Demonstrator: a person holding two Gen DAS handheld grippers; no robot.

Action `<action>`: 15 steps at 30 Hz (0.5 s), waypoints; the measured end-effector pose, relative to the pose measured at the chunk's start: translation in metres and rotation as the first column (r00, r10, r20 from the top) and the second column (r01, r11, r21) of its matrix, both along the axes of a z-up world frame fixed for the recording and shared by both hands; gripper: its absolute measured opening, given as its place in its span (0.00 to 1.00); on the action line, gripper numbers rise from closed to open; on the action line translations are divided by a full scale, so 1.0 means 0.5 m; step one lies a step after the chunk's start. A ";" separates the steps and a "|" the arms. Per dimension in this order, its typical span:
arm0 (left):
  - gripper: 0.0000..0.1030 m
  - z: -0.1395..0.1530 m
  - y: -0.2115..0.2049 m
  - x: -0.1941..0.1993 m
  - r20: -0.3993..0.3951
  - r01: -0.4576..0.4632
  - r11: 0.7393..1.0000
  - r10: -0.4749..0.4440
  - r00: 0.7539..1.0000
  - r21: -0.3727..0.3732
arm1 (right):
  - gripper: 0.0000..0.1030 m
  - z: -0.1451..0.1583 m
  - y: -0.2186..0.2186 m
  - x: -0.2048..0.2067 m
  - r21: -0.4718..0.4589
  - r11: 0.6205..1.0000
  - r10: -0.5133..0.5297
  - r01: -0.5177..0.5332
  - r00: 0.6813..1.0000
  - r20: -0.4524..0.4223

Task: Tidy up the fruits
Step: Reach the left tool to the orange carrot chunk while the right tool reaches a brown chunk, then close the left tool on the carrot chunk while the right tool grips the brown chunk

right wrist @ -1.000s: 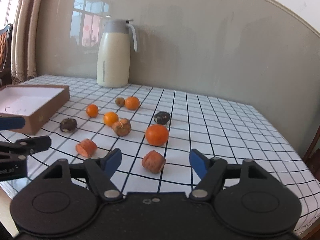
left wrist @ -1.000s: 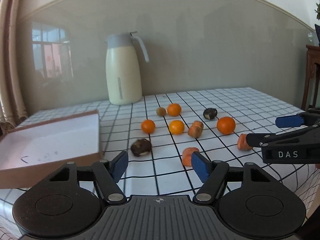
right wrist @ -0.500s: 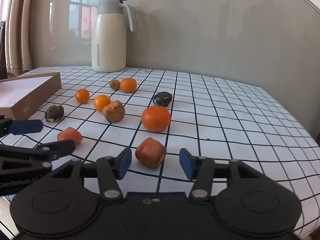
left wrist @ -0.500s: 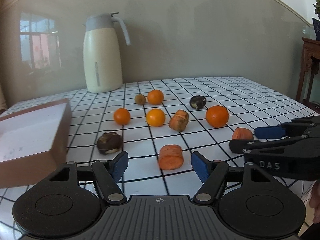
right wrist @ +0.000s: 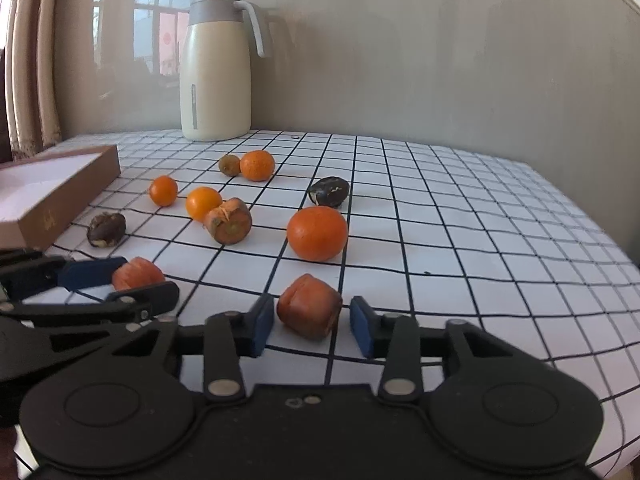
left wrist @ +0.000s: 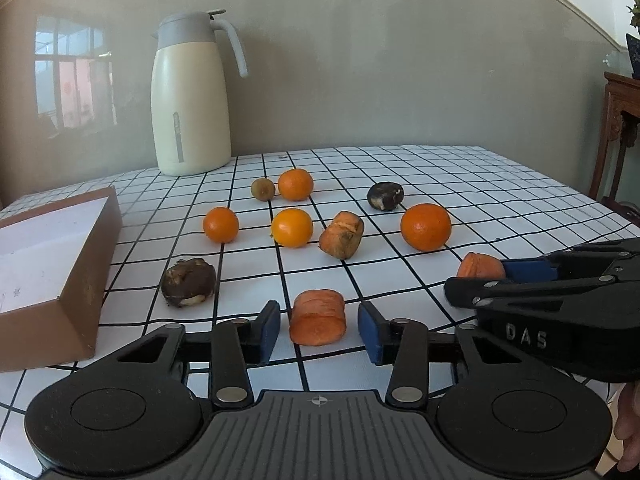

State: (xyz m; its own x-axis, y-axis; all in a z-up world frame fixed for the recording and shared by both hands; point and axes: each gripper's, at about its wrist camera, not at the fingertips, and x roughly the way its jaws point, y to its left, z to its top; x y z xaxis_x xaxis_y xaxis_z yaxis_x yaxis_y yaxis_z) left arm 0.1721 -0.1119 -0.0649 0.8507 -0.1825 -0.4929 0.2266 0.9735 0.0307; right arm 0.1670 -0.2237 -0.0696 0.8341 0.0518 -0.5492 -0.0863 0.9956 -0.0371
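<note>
Several oranges, carrot chunks and dark brown fruits lie scattered on the checked tablecloth. My left gripper [left wrist: 318,326] is open, its blue pads on either side of a carrot chunk [left wrist: 318,317] with gaps on both sides. My right gripper [right wrist: 312,326] is open around another carrot chunk [right wrist: 309,311], pads close to it. The right gripper also shows in the left wrist view [left wrist: 480,280], and the left gripper in the right wrist view [right wrist: 132,280]. A large orange [right wrist: 317,233] lies just beyond the right gripper. A third carrot piece [left wrist: 342,234] lies mid-table.
An open brown cardboard box [left wrist: 86,258] with a white inside sits at the left. A cream thermos jug [left wrist: 191,98] stands at the back by the wall. Two dark fruits [left wrist: 188,282] [left wrist: 385,196] lie on the table. The table edge runs along the right [right wrist: 580,224].
Both grippers have moved forward and lower, so that each carrot chunk now sits between open pads. The right gripper's pads have narrowed.
</note>
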 end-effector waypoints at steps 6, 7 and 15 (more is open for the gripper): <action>0.35 0.000 -0.001 -0.001 0.001 0.007 1.000 -0.007 1.000 -0.011 | 0.25 -0.001 0.009 -0.009 -0.020 0.999 -0.025 0.025 1.000 0.001; 0.35 0.000 0.000 -0.001 0.000 0.008 1.000 -0.008 1.000 -0.014 | 0.29 -0.002 0.010 -0.010 -0.028 0.999 -0.028 0.028 1.000 0.004; 0.35 0.000 0.002 -0.002 0.001 0.014 1.000 -0.014 1.000 -0.014 | 0.25 0.000 0.010 -0.015 -0.021 0.999 -0.048 0.048 0.999 0.007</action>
